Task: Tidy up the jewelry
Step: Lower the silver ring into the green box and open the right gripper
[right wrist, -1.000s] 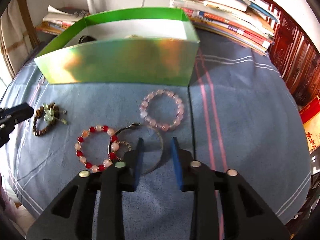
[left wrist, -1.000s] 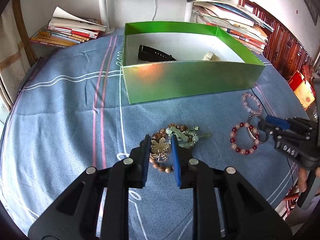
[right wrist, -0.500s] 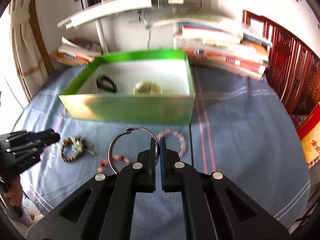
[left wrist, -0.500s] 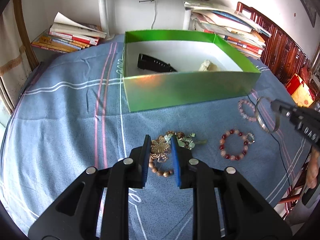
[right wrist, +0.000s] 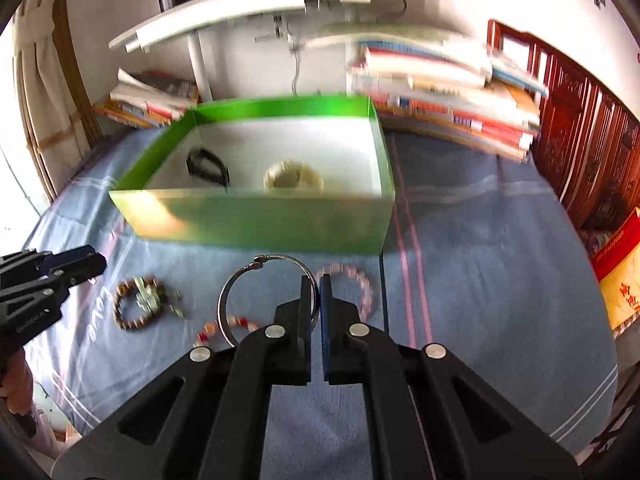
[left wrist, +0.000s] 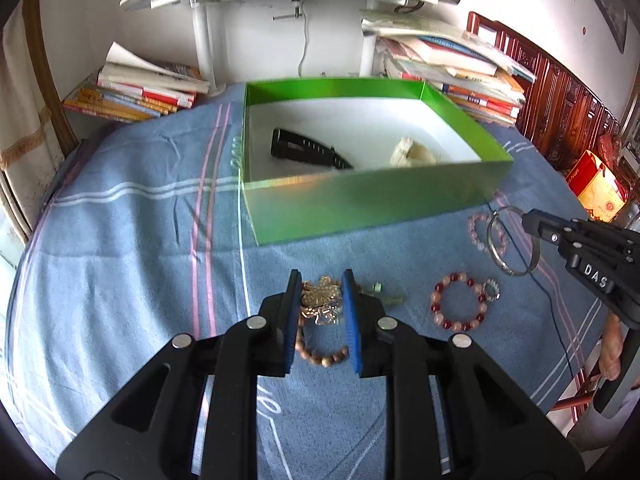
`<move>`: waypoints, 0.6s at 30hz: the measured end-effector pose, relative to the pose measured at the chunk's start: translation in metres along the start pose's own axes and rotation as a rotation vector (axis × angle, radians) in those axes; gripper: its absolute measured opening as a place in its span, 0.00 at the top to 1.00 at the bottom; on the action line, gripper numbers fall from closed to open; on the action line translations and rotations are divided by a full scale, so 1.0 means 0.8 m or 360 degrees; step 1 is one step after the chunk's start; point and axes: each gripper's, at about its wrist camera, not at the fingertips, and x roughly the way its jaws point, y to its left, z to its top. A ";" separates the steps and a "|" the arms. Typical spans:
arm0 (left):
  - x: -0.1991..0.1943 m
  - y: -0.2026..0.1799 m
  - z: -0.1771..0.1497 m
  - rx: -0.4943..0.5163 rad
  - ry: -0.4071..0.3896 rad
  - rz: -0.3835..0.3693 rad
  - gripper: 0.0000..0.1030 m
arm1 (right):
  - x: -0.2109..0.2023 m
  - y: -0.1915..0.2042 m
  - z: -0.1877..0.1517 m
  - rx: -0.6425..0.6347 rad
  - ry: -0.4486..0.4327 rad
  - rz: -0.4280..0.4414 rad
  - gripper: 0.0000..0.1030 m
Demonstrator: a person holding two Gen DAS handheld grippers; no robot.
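Observation:
A green box [left wrist: 360,208] with a white inside stands on the blue cloth and holds a black band [left wrist: 308,151] and a pale bracelet [left wrist: 414,153]. My right gripper [right wrist: 316,284] is shut on a thin silver bangle [right wrist: 240,280] and holds it in the air before the box [right wrist: 260,228]. The bangle also shows in the left wrist view [left wrist: 510,246]. My left gripper [left wrist: 320,284] is open, its jaws either side of a gold brooch [left wrist: 320,300] on a brown bead bracelet [left wrist: 320,356]. A red and pink bead bracelet [left wrist: 460,302] and a pink bead bracelet [left wrist: 480,230] lie on the cloth.
Stacks of books [left wrist: 140,96] lie behind the box at left and a second book stack [left wrist: 452,72] at right. A white desk post [left wrist: 204,28] stands at the back. Dark wooden furniture [right wrist: 580,148] stands right of the table. A red packet [left wrist: 598,188] lies at the right edge.
My right gripper closed on the silver bangle, lifted it off the cloth and moved it toward the box. My left gripper stayed open over the brooch and drew back slightly.

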 end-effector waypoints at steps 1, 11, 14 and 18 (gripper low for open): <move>-0.002 0.000 0.006 0.0006 -0.0013 0.0004 0.80 | -0.004 -0.001 0.007 -0.0001 -0.0030 0.0002 0.96; -0.003 0.003 0.106 0.0042 -0.0184 0.0061 0.80 | 0.014 -0.008 0.116 0.0074 -0.0209 -0.0029 0.96; 0.036 0.005 0.127 0.0015 -0.0127 0.0076 0.80 | 0.055 -0.006 0.131 0.0093 -0.0128 -0.0037 0.96; 0.094 0.007 0.132 -0.0018 -0.0009 0.0114 0.80 | 0.114 -0.010 0.146 0.0169 -0.0013 -0.0051 0.96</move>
